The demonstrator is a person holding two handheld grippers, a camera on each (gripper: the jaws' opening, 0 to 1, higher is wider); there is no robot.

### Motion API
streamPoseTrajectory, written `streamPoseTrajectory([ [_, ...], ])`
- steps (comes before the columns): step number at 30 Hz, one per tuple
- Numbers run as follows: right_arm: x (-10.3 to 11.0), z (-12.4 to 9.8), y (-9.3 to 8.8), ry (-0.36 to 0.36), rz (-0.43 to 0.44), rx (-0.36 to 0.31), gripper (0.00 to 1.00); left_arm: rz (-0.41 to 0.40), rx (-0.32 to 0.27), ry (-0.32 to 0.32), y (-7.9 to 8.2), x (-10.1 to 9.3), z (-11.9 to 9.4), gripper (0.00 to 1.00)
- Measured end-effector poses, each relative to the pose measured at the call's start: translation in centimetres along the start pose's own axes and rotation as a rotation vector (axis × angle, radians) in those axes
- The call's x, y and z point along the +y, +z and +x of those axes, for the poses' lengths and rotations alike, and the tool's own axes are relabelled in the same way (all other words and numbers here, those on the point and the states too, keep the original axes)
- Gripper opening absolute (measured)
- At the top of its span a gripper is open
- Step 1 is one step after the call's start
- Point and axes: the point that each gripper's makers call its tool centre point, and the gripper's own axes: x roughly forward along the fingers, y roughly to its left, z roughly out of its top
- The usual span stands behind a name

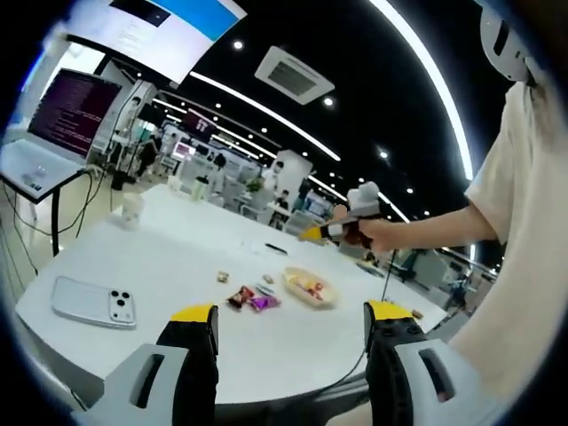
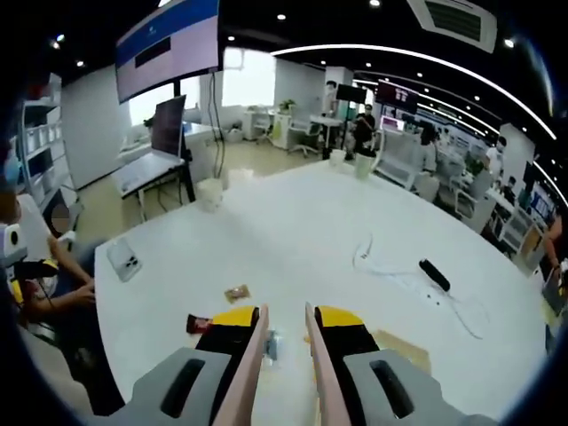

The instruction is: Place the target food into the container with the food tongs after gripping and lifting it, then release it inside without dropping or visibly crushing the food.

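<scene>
Two pink tongs arms (image 2: 253, 355) sit pinched between the right gripper's (image 2: 284, 324) clenched jaws, tips hovering nearer the wrapped snacks (image 1: 251, 300), just beside the shallow container (image 1: 310, 287), than the wide-open, empty left gripper (image 1: 290, 312).

From my right tool (image 2: 286, 330) I look along two pinkish tong arms (image 2: 251, 355) held between its yellow-tipped jaws, which are drawn in against them with a narrow gap left. Ahead lies the white bench (image 2: 293, 222). On it I see a dark red wrapper (image 2: 199, 324), a small brown snack (image 2: 237, 292), a phone (image 2: 123, 259), a black remote (image 2: 434, 273) and a white cup (image 2: 209, 193).
</scene>
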Motion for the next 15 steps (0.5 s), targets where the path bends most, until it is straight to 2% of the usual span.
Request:
streamPoseTrajectory([
  [7,1.0,2.9,0.2,0.063,-0.028,0.013,0.24,-0.004,-0.011,0.042,-0.5,0.3,-1.2,0.66],
  [9,1.5,3.5,0.3,0.078,-0.04,0.019,0.24,0.068,-0.018,0.085,-0.3,0.7,-1.9,0.63],
  [10,1.6,4.0,0.3,0.088,-0.047,0.022,0.24,0.08,-0.02,0.086,-0.1,0.4,-2.1,0.64],
  [15,3.5,5.4,0.9,0.12,-0.076,0.042,0.24,0.073,-0.04,0.096,0.2,-0.2,-2.6,0.64],
])
